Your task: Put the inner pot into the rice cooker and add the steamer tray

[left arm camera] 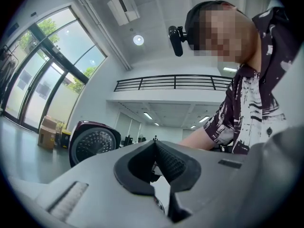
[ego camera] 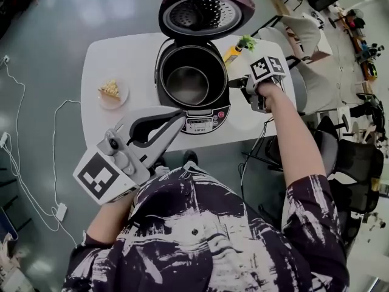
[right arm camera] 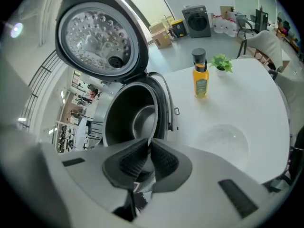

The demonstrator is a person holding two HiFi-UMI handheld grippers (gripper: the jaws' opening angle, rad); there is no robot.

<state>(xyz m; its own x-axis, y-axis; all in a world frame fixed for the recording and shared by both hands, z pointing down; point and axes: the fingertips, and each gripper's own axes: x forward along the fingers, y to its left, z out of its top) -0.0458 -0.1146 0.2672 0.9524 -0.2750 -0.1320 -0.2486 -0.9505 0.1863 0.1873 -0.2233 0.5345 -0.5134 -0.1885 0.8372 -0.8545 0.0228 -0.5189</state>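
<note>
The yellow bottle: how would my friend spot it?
Find the white table with the open rice cooker. In the head view the yellow bottle stands right of the cooker, beside a green plant. Unlike those, it's yellow with a dark cap.

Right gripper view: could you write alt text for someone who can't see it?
An open rice cooker with its lid raised and a metal pot inside stands on a white table, seen past the shut, empty right tool. A yellow bottle and small green plant stand beyond.
</note>
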